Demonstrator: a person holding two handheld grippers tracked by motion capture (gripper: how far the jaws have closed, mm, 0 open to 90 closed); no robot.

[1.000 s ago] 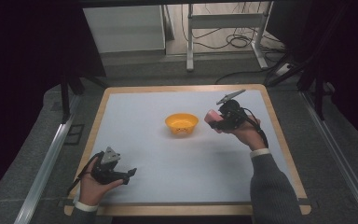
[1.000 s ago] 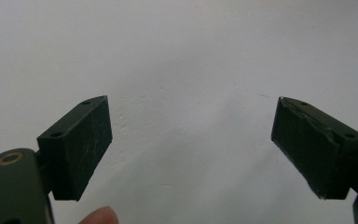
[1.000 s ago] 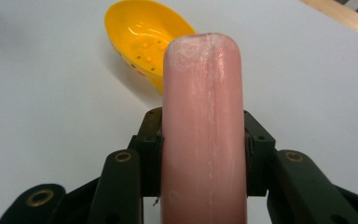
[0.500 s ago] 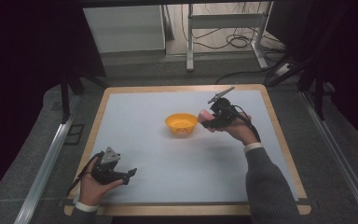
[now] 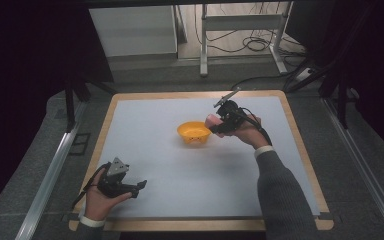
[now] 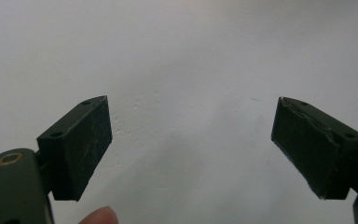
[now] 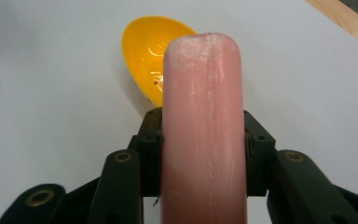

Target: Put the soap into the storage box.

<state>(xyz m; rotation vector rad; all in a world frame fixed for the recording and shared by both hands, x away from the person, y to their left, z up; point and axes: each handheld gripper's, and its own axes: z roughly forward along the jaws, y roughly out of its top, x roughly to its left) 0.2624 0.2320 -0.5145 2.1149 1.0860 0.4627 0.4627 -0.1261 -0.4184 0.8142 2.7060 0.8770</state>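
Right gripper (image 5: 215, 121) jaws clamped on pink sausage (image 7: 203, 126), just at 3 o'clock of yellow bowl (image 5: 193, 132). Left gripper (image 6: 191, 149) jaws apart, idle on counter (image 5: 190, 185). Risk: I release early, sausage hits rim, tips bowl.

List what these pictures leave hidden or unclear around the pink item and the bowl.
- Pink sausage-shaped item: its near end runs off the bottom edge of the right gripper view.
- Orange bowl: its right part sits behind the pink item there.
- Right gripper: too small in the high view to read its jaws.
- Left gripper: the bottom edge crops its body.
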